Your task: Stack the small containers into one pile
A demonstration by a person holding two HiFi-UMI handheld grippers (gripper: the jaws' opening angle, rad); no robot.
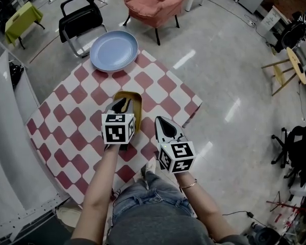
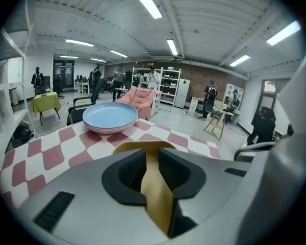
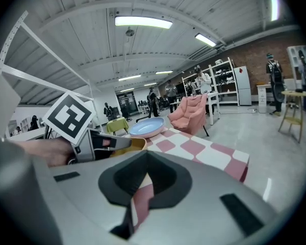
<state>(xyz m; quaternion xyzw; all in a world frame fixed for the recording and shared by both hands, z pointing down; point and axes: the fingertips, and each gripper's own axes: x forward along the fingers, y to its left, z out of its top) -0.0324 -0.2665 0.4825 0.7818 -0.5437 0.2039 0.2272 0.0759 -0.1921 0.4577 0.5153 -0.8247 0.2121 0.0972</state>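
Evidently the left gripper (image 1: 121,106) is pinching the yellow container (image 1: 135,101) by its rim, probably to carry it to a pile, at the middle of the checked table (image 1: 66,111). The right gripper (image 1: 162,124) is hovering alongside, jaws together on nothing, apparently idle.

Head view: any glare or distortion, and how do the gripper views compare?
Head view: glare streaks on the glossy floor, edges bent. Left gripper view: strong fisheye, dark corners, blown-out ceiling lights, near yellow container soft. Right gripper view: same fisheye.
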